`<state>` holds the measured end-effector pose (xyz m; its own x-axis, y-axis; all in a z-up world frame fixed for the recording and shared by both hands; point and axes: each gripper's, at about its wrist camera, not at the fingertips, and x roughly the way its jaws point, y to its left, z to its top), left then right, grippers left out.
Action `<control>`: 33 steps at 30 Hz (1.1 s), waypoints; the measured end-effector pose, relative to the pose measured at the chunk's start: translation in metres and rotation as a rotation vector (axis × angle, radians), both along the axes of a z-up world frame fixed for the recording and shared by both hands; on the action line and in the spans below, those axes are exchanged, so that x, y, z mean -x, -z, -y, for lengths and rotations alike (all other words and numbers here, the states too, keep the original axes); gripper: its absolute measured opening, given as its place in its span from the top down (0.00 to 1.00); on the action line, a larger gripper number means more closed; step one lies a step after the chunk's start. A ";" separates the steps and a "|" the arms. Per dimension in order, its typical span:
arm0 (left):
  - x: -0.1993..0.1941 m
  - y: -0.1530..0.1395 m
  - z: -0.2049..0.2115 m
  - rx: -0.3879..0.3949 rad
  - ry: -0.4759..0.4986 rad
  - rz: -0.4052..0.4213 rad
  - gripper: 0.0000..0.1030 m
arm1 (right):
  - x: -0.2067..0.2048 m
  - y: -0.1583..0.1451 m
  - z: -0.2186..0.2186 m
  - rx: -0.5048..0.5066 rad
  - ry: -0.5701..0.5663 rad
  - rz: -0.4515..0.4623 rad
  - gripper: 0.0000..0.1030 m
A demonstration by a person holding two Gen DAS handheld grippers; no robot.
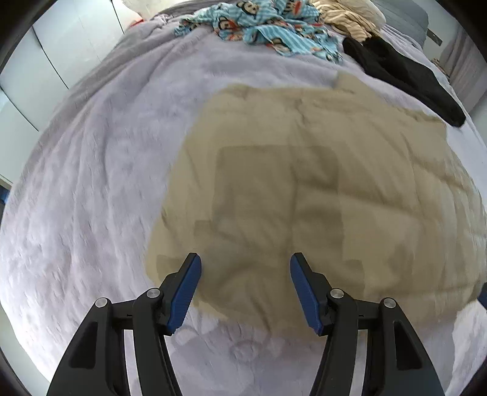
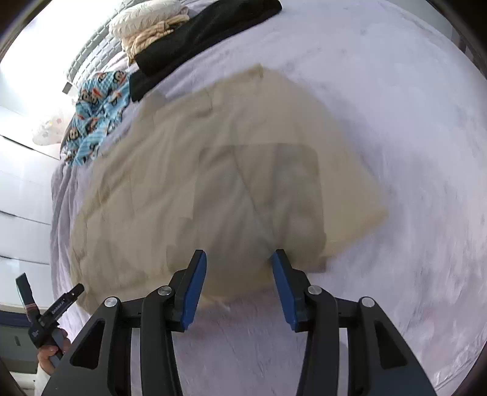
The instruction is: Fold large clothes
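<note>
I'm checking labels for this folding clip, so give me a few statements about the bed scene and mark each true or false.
1. The tan garment lies spread on the lavender blanket. True.
2. The left gripper is clamped on the tan garment. False: its jaws stand open with nothing between them.
3. A blue monkey-print cloth lies beyond the tan garment. True.
4. The black garment lies on top of the tan one. False: it lies on the blanket at the tan garment's far edge.
5. The right gripper holds a fold of cloth. False: its jaws are open and empty.

Tan garment (image 1: 304, 189) flat on lavender blanket (image 1: 106, 182)
</note>
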<state>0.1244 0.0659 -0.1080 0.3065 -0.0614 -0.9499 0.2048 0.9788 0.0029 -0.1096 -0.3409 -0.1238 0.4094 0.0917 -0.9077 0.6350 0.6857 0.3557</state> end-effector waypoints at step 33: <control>0.055 0.029 -0.015 0.163 -0.051 -0.121 0.00 | 0.023 0.036 -0.024 -0.208 0.036 0.101 0.14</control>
<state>0.0692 0.0805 -0.1369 0.1979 -0.2047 -0.9586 0.1441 0.9734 -0.1781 -0.1323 -0.3172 -0.1598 0.5034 0.2561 -0.8252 0.6119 0.5686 0.5497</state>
